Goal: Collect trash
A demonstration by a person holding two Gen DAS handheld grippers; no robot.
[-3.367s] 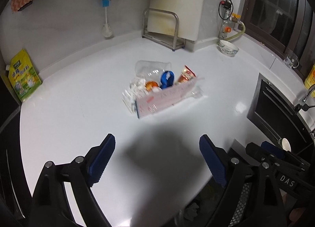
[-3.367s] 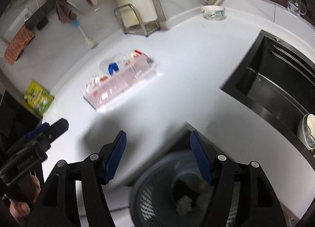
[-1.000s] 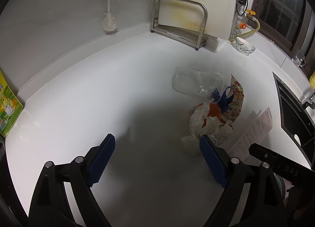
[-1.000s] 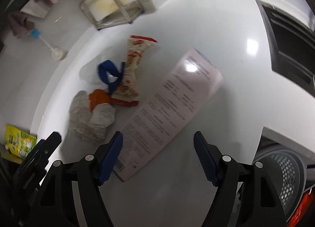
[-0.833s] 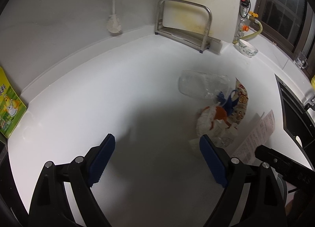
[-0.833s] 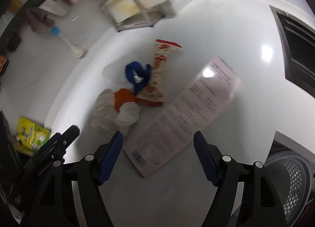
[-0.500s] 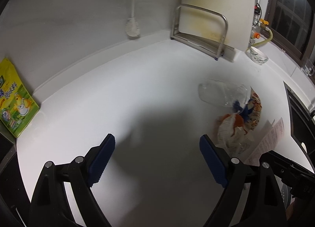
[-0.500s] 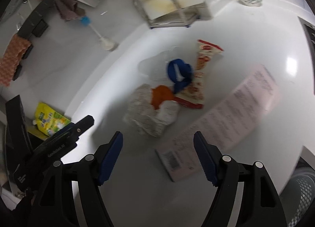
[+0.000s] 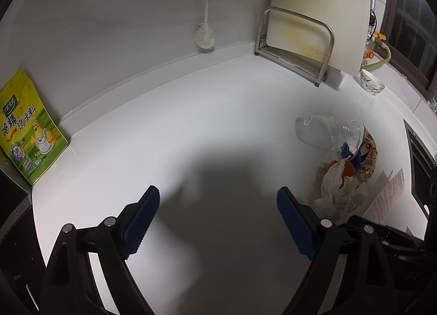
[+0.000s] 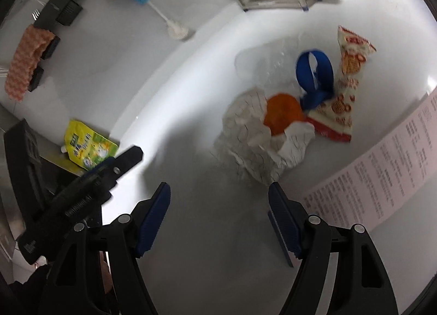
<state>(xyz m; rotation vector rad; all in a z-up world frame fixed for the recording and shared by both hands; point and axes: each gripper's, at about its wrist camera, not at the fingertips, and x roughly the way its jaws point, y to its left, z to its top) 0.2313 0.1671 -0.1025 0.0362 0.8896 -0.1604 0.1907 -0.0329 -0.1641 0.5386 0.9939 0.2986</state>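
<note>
A trash pile lies on the white counter (image 9: 191, 123). In the right wrist view it shows crumpled paper (image 10: 245, 137), an orange piece (image 10: 284, 112), a blue loop (image 10: 314, 74), a snack wrapper (image 10: 347, 88), clear plastic (image 10: 267, 61) and a flat pink printed carton (image 10: 396, 156). My right gripper (image 10: 218, 216) is open and empty, just short of the crumpled paper. My left gripper (image 9: 218, 219) is open and empty over bare counter. From there the clear plastic (image 9: 325, 134), wrapper (image 9: 368, 162) and paper (image 9: 336, 192) lie off to its right. The left gripper (image 10: 95, 178) also shows at the left of the right wrist view.
A yellow seasoning bag (image 9: 27, 129) leans on the wall at the left. A blue-handled brush (image 9: 206, 14), a metal rack (image 9: 295, 41) with a cutting board and a bowl (image 9: 371, 84) stand at the back. A dark sink (image 9: 418, 162) is at the far right.
Both grippers swung left. The right one went from over the pink carton to in front of the crumpled paper. The pile slid to the right edge of the left view. Nothing was grasped.
</note>
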